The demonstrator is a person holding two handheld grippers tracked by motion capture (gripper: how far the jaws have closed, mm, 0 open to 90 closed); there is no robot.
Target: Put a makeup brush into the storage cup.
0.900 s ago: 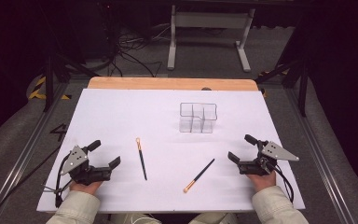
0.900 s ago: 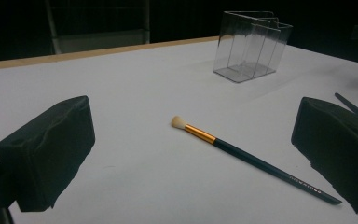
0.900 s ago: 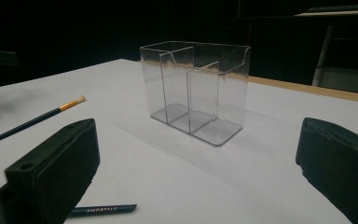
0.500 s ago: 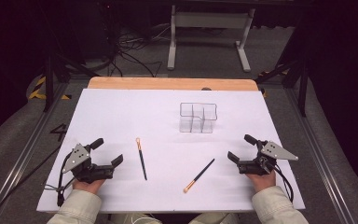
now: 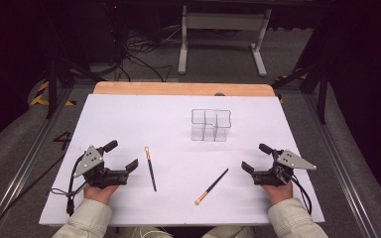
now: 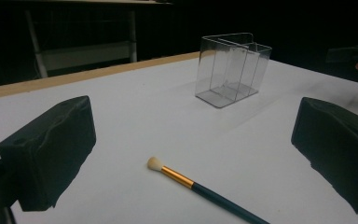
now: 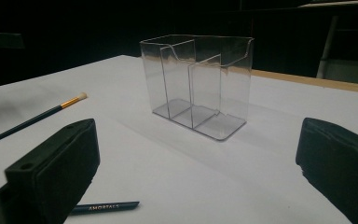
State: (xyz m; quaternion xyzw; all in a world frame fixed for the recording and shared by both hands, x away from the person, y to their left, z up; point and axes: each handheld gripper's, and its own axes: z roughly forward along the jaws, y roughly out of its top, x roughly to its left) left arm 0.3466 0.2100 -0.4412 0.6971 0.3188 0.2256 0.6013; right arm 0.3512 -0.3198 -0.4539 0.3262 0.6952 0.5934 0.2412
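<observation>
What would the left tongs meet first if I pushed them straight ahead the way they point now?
Probably the left brush, lying on the white table just ahead between the open left tongs. Past it stands the clear organizer, though depth is hard to judge.

the high view looks forward and down from above the person's near side, taking in the whole white bench [image 5: 129, 119] from a fair way off. the left gripper view sits low near the bench's left side, facing far and right along its own fingers [image 6: 51, 149], close to the surface. the right gripper view sits low at the right, facing far and left. all three share the clear organizer [image 5: 211, 125] [image 6: 230, 70] [image 7: 198, 86]
</observation>
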